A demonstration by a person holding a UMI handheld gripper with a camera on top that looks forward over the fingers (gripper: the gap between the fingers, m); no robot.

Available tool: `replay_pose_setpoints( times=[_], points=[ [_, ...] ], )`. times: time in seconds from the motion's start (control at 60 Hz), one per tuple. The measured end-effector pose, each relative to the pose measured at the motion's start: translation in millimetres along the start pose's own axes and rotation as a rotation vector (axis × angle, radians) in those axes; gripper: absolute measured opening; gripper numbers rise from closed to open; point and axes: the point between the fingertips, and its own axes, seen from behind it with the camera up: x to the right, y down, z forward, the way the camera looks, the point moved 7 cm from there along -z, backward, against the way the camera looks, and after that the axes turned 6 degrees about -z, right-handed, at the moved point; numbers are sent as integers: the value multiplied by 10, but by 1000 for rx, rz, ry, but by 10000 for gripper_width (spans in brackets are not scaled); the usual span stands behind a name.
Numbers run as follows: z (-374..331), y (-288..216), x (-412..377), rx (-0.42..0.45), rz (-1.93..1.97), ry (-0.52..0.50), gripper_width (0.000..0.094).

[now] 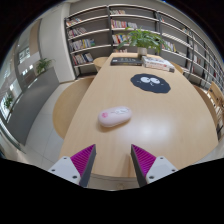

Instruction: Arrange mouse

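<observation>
One wooden worktop (150, 115) carries, at its far end, one potted plant (144, 40), one keyboard (125, 61) and a short stack of books (157, 63), with one black mouse pad (150, 83) nearer. One pale pink mouse (114, 116) lies on bare wood, just ahead of the fingers and apart from the pad. The gripper (113, 160) shows two fingers (78, 163) spread apart, nothing between them.

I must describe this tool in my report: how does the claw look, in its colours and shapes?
The claw has two pale, whitish fingers, each bearing a magenta pad with fine ridges on its inner face. The pads look wedge-shaped, narrowing toward the tips. No cable, marking or sleeve is visible.
</observation>
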Motion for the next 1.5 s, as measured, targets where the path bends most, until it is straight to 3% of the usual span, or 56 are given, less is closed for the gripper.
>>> replay_pose_setpoints(
  times=[0.267, 0.567, 0.633, 0.7, 0.917, 0.983, 1.117, 1.317, 1.417, 1.5],
  points=[
    [638, -537, -160, -5, 4, 75, 694],
    [1097, -1060, -377, -11, -25, 47, 679],
    [1142, -1109, -407, -15, -26, 48, 624],
    [1152, -1129, -406, -31, -29, 62, 494],
    [1148, -1136, -398, -106, -14, 71, 328],
    [1075, -1182, -369, -121, -28, 78, 327],
    [726, -1748, -306, -11, -49, 68, 327],
    [287, -3363, 206, 258, -46, 119, 325],
    [276, -3894, 670, 326, -52, 167, 325],
    [426, -4219, 1150, 332, -36, 189, 325]
  ],
)
